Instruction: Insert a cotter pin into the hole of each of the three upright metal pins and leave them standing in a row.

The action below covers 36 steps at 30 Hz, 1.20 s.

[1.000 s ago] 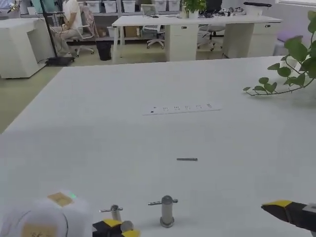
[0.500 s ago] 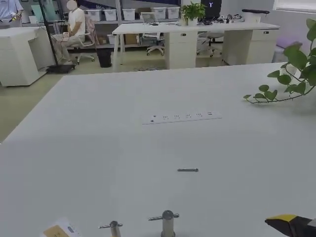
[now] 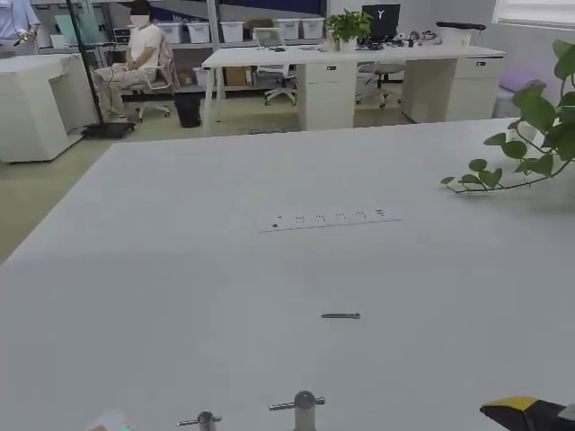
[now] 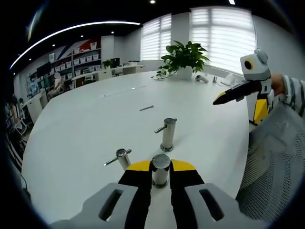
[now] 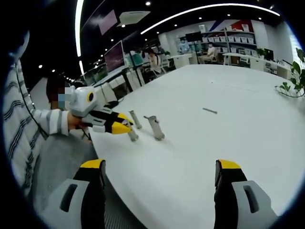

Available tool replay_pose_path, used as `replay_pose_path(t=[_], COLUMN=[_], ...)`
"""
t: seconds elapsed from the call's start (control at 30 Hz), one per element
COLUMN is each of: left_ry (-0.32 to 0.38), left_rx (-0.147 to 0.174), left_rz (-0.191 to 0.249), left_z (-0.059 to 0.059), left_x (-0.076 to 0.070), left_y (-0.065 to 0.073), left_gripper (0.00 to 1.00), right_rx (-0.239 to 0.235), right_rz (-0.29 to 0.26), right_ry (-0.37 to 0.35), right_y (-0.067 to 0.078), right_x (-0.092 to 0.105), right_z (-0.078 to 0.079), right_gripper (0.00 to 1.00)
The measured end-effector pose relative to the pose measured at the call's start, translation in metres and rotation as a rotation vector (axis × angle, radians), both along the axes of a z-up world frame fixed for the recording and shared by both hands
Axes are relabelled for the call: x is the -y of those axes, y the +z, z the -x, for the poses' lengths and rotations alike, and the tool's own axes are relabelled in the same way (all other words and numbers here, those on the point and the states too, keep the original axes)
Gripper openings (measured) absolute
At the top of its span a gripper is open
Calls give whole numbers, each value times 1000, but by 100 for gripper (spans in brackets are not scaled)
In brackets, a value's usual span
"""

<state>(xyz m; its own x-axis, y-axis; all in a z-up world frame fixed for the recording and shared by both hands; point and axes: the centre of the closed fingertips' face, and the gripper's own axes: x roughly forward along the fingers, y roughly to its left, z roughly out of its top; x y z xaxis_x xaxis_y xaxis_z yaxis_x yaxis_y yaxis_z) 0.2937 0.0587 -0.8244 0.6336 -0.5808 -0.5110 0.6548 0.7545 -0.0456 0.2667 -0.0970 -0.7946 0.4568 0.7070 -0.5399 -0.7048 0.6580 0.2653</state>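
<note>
The left gripper [image 4: 160, 168] has its jaws clenched on an upright metal pin [image 4: 160, 175] on the desk [image 4: 86, 133]. Just beyond the jaws stand a second pin [image 4: 124, 160] and a third pin [image 4: 167, 136], each pinned crosswise. A loose cotter pin [image 4: 146, 108] lies farther ahead. The right gripper [image 5: 160, 164] has its jaws released, wide apart.

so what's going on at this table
A person works at a white workbench with a gripper in each hand. The left gripper is shut on an upright metal pin showing no cotter pin. The two other pins beside it each carry one. A loose cotter pin lies farther out on the bench, and the right gripper is open, holding nothing.
</note>
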Motion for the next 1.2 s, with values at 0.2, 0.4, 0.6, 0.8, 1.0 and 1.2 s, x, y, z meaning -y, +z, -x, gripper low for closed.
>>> replay_pose_path(t=[0.2,0.4,0.6,0.8,1.0,1.2], left_ry=[4,-27,-44,-55,-13,0], left_rx=[-22,-29,-17,23,50,40], left_rz=[19,87,104,130,147,158], left_z=[2,6,7,9,4,6], left_x=[0,7,6,-5,-25,-42], left_y=[0,9,22,42,51,50], left_gripper=[19,29,42,50,69,75], right_rx=[3,13,29,40,33,39], right_rz=[6,30,53,92,153,226], right_ry=[7,24,51,85,137,184], right_y=[0,1,2,3,-2,-2], right_x=[0,0,0,-1,3,9], right_z=[0,3,2,-2,-12,-32], right_gripper=[96,96,96,96,96,96])
